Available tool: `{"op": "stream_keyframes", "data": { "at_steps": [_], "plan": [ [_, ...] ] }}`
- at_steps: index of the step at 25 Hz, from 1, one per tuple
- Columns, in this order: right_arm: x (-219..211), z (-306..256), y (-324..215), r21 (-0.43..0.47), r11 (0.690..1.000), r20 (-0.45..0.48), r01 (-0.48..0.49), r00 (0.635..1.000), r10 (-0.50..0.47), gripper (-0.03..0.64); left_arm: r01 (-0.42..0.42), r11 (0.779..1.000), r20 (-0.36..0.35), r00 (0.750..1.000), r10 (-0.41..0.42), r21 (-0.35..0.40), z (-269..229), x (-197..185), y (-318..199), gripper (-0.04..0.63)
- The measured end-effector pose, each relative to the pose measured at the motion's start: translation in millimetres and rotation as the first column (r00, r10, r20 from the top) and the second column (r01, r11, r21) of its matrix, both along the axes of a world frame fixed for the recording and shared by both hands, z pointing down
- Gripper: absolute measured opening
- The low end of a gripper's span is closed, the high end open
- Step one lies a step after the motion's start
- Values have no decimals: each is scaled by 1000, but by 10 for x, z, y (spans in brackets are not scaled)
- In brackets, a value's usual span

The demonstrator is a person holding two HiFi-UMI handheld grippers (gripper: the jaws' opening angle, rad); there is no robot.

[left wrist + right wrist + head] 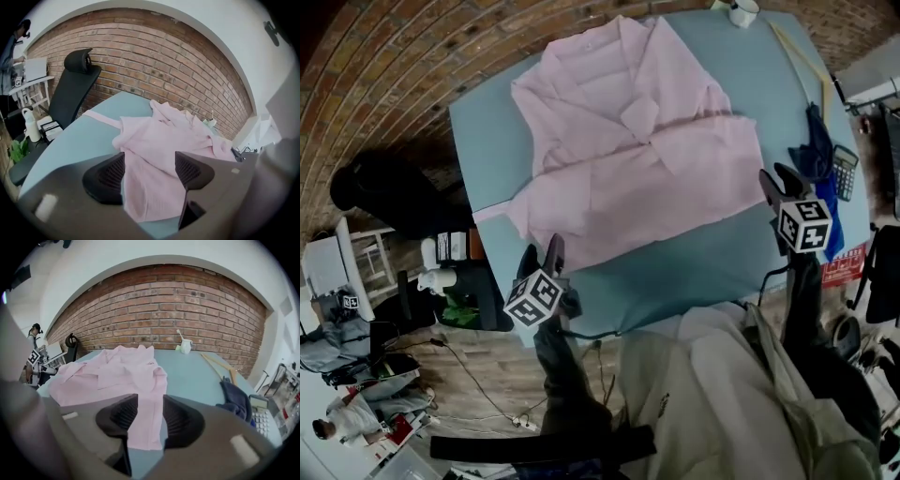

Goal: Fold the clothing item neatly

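Pink shirt (628,159) lies spread but rumpled at centre-top of the head view, on the teal table (694,272). Collar is toward the top edge, hem toward the bottom, and one sleeve (492,211) trails off to the left. The front panels overlap unevenly, w/ creases across the middle.

Left gripper (541,251) sits just below the hem's lower-left corner. Its jaws are apart and grip nothing; in its own view the cloth shows through the gap, pads not on it. Right gripper (778,178) is at the shirt's right edge, mid-right of frame, jaws likewise apart and empty, w/ the hem corner lined up betw. them.

Step in hand looks like the approach to grab both near corners. To do it well:
- come in low and get one pad under the edge
- pinch only the layers meant to move
- keep both grips level so the fold line runs straight
- prob. smooth the front first, and tuck in the stray sleeve

Off to the right, a dark blue cloth (820,164) and calculator (845,172) lie near the shirt's edge, so keep the swing clear of them. A mug (742,11) stands at the top, well apart.
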State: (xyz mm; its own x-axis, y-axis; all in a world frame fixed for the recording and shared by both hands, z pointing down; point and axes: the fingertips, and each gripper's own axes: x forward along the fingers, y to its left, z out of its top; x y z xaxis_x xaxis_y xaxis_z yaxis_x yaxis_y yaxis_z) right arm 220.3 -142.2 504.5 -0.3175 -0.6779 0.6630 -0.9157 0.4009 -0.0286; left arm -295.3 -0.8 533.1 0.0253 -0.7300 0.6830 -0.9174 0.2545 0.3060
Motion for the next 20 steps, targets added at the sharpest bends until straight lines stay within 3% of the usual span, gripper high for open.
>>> {"op": "stream_keyframes", "data": {
  "at_steps": [3, 6, 11, 13, 16, 18, 20],
  "plan": [
    [0, 66, 280, -13, 1000, 41, -23, 999, 24, 166, 46, 999, -9, 999, -46, 6, -15, 8, 247, 347],
    [-17, 202, 571, -77, 993, 160, -88, 982, 99, 166, 115, 993, -49, 992, -114, 9, 16, 19, 570, 360],
    [48, 451, 871, -246, 945, 368, -216, 881, 297, 167, 141, 990, -260, 955, -140, -12, 269, 407, 871, 372],
    [41, 518, 873, -285, 932, 388, -226, 861, 328, 167, 143, 990, -318, 937, -140, -15, 343, 486, 794, 405],
    [48, 570, 766, -289, 930, 378, -226, 866, 328, 167, 188, 982, -320, 929, -185, -23, 365, 452, 726, 404],
    [27, 629, 658, -291, 929, 382, -227, 863, 331, 167, 241, 970, -305, 922, -238, -27, 404, 377, 766, 353],
    [8, 704, 562, -290, 925, 375, -247, 860, 347, 167, 295, 955, -274, 916, -293, -36, 469, 261, 836, 225]
  ]
}}
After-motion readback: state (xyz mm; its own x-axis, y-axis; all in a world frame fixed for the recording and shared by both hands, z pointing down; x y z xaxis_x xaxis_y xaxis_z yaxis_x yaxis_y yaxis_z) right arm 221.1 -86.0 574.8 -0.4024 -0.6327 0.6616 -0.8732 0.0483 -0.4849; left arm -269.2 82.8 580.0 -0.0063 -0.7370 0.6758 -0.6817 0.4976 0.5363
